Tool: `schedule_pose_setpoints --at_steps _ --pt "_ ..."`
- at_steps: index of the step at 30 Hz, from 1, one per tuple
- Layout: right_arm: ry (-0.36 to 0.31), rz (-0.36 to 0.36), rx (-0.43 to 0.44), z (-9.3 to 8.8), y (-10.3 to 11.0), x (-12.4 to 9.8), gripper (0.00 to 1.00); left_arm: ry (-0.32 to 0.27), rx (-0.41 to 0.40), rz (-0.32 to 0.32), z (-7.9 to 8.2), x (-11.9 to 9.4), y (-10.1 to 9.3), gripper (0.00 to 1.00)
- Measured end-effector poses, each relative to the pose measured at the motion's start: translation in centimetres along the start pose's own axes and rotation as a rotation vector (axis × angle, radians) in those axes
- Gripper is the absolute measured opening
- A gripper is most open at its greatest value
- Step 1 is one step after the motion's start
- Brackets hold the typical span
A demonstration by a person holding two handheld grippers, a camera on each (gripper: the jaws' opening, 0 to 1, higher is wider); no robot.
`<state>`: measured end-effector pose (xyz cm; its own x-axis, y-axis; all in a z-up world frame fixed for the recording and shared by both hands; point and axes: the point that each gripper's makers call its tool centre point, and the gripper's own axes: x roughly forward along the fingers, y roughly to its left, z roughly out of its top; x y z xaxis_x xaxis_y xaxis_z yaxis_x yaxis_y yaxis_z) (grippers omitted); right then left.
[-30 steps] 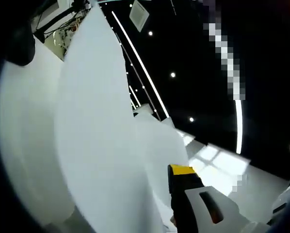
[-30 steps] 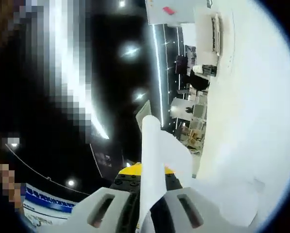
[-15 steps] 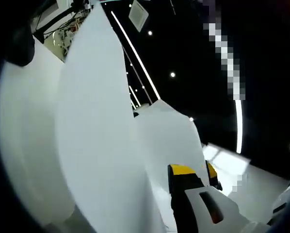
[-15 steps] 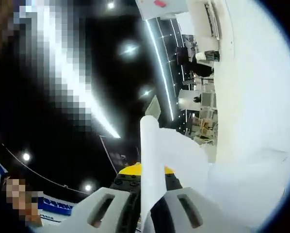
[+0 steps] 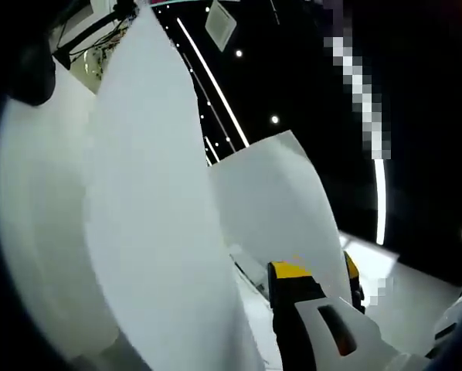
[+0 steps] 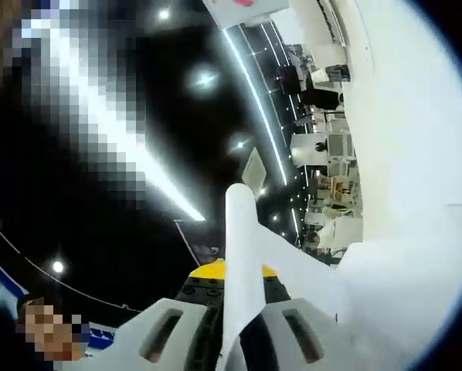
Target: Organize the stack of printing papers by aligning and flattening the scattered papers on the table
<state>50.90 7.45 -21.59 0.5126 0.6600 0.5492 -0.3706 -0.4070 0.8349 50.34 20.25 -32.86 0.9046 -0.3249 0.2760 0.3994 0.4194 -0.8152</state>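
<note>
Left gripper view: the paper stack [image 5: 138, 232] is taking up the left and centre, standing on edge against a dark ceiling with strip lights [image 5: 215, 85]. A second sheet [image 5: 273, 209] is rising behind it toward the centre right. The left gripper [image 5: 308, 325] is showing one yellow-tipped jaw at the bottom right, lying just beside the paper's edge; the other jaw is hidden by the paper, so I cannot tell how wide the jaws are standing or whether they are pinching anything.

Right gripper view: the same white paper stack [image 6: 401, 193] is curving along the right side and bending down into the right gripper [image 6: 235, 309]. A folded edge of paper is running straight up between the two grey jaws, which are standing close together and clamping it; the yellow part of the gripper is sitting just behind that edge. Ceiling lights [image 6: 204, 77] are showing above, and distant office furniture [image 6: 324, 147] is sitting beside the paper's upper edge.
</note>
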Motion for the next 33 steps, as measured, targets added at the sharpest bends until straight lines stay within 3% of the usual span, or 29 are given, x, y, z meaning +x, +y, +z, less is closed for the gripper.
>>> schedule_pose_setpoints --at_steps 5,12,19,33 --pt "-0.035 -0.031 -0.026 1.3 -1.1 -0.8 0.00 -0.008 -0.009 -0.004 0.3 -0.1 0.1 0.24" --pt "-0.098 -0.142 -0.055 3.7 -4.5 -2.4 0.00 -0.005 -0.001 -0.009 0.2 0.0 0.0 0.26" --pt "-0.072 -0.263 -0.129 3.8 -7.4 -3.5 0.00 0.003 0.008 -0.016 0.0 0.1 -0.2 0.26" --pt "-0.110 -0.342 -0.234 5.6 -9.2 -4.4 0.00 0.008 0.013 -0.021 -0.1 0.0 -0.3 0.26"
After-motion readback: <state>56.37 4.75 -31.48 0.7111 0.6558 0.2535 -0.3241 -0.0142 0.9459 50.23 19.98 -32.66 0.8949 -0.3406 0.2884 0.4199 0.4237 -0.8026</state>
